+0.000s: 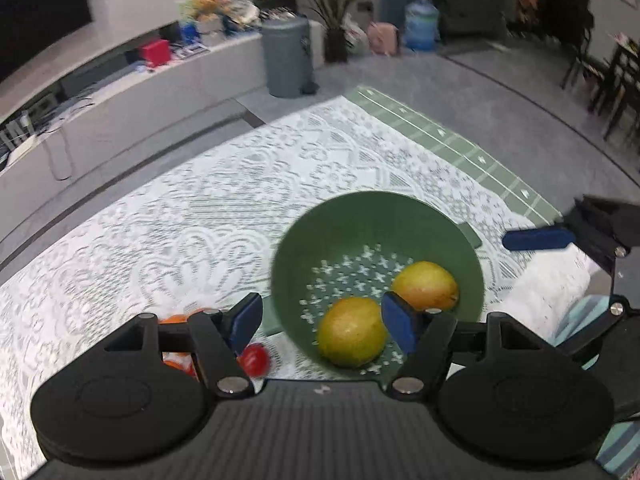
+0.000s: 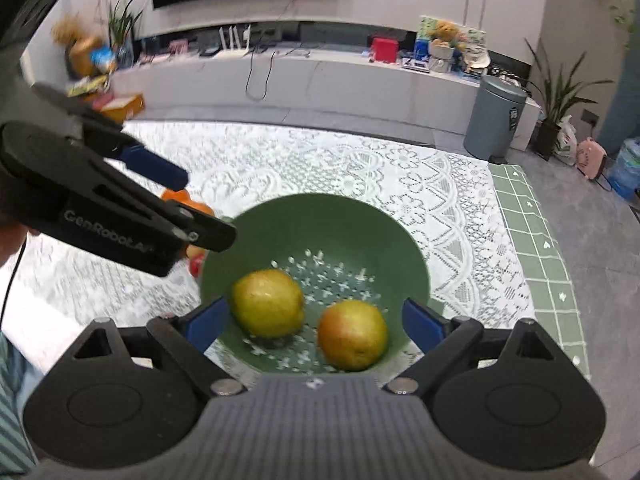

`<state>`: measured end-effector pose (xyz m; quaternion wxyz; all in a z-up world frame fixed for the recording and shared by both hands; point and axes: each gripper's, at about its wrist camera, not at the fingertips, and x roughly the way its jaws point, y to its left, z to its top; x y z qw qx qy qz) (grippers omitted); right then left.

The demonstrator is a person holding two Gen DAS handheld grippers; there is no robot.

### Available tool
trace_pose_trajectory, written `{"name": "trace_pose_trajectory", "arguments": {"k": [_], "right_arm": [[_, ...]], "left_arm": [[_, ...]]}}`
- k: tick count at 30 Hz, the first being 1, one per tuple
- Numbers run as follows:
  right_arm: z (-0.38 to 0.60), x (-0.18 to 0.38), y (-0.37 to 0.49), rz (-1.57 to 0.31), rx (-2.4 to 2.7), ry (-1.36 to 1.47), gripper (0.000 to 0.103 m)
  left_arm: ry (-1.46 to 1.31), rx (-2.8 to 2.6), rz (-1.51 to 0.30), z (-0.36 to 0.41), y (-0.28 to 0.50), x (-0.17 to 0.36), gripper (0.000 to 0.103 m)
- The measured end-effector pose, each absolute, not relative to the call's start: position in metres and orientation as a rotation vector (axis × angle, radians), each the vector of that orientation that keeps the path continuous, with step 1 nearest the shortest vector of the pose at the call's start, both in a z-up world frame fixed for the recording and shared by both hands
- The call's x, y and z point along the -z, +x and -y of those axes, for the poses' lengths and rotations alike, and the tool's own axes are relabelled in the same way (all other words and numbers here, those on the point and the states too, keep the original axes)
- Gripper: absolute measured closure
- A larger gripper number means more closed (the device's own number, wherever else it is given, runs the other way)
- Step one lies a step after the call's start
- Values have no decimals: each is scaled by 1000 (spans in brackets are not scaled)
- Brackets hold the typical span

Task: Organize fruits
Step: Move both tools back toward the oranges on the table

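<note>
A green colander bowl (image 1: 360, 220) sits on the lace-covered table and holds two yellow-green pears (image 1: 352, 336), one with a reddish blush (image 1: 426, 285). My left gripper (image 1: 322, 322) is open and empty, hovering over the bowl's near left rim. In the right wrist view the bowl (image 2: 320, 220) holds both pears (image 2: 267, 303) (image 2: 353, 334), and my right gripper (image 2: 316, 324) is open and empty above its near rim. Oranges (image 1: 176, 319) and a red fruit (image 1: 255, 359) lie left of the bowl, partly hidden by the left fingers (image 1: 245, 320).
The left gripper's body (image 2: 100, 200) crosses the right wrist view at left, over the oranges (image 2: 180, 196). A green checked mat (image 2: 532, 240) lies at the table's right edge. A grey bin (image 2: 496, 120) and a low TV bench stand beyond the table.
</note>
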<state>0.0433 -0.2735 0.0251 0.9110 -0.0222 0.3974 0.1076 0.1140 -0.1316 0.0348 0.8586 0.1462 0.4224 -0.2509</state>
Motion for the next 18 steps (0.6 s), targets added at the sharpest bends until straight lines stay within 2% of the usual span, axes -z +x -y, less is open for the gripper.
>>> {"name": "trace_pose_trajectory", "arguments": {"k": [8,18], "right_arm": [[246,-31,20,-690,-172,78,12],[200,-11,5,-611,-185,120,12]], "left_arm": [[183,441,-823,78,87,-33,23],[81,305,-811,15,58,2,23]]}}
